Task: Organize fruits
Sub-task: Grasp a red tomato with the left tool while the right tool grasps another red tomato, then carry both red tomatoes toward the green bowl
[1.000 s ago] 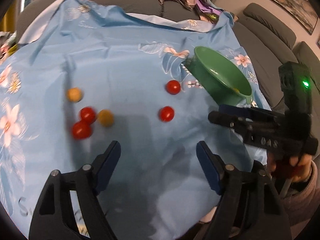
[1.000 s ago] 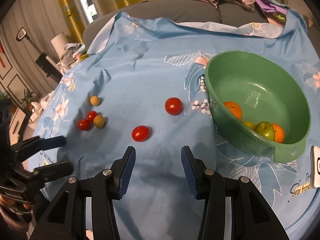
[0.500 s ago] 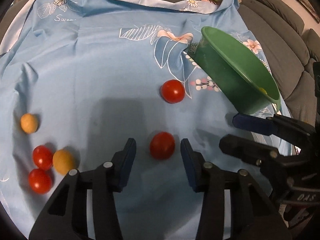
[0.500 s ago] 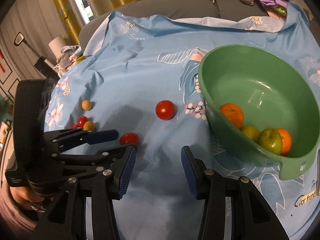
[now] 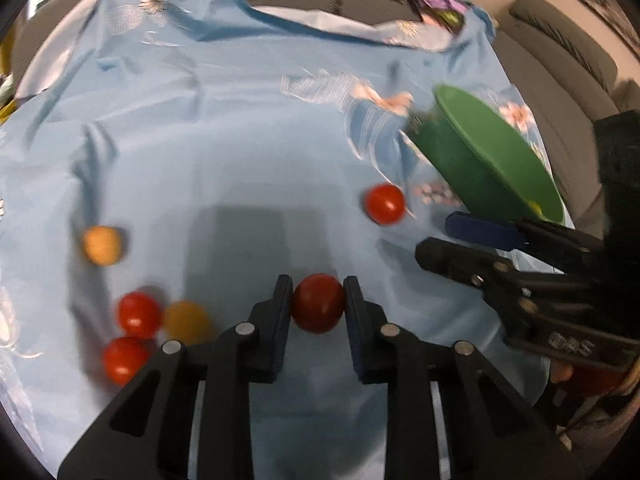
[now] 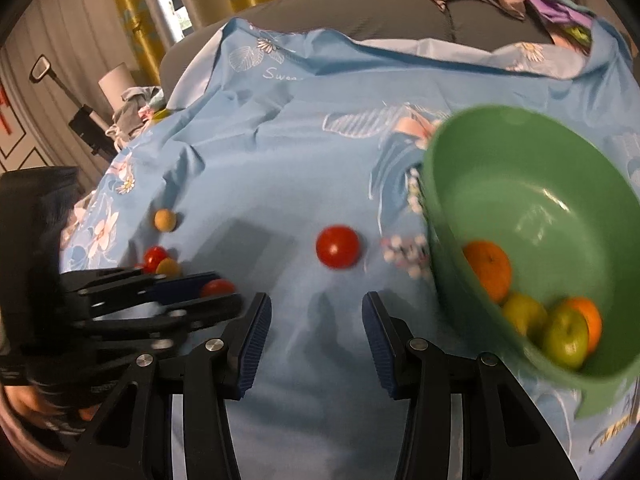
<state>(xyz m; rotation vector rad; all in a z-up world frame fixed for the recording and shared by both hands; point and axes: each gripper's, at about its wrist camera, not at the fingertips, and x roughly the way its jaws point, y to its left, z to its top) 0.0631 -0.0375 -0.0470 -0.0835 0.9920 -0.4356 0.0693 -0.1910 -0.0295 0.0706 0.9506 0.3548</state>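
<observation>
One tomato (image 5: 318,303) sat pinched between the just-closed jaws of the left gripper (image 5: 317,306), on the blue cloth (image 5: 240,128) left of the green bowl (image 5: 496,160); roundish, it showed no clear long axis. Another tomato (image 6: 337,246) lay nearer the bowl. The right gripper (image 6: 316,316) hung released, empty, just beside the bowl.
</observation>
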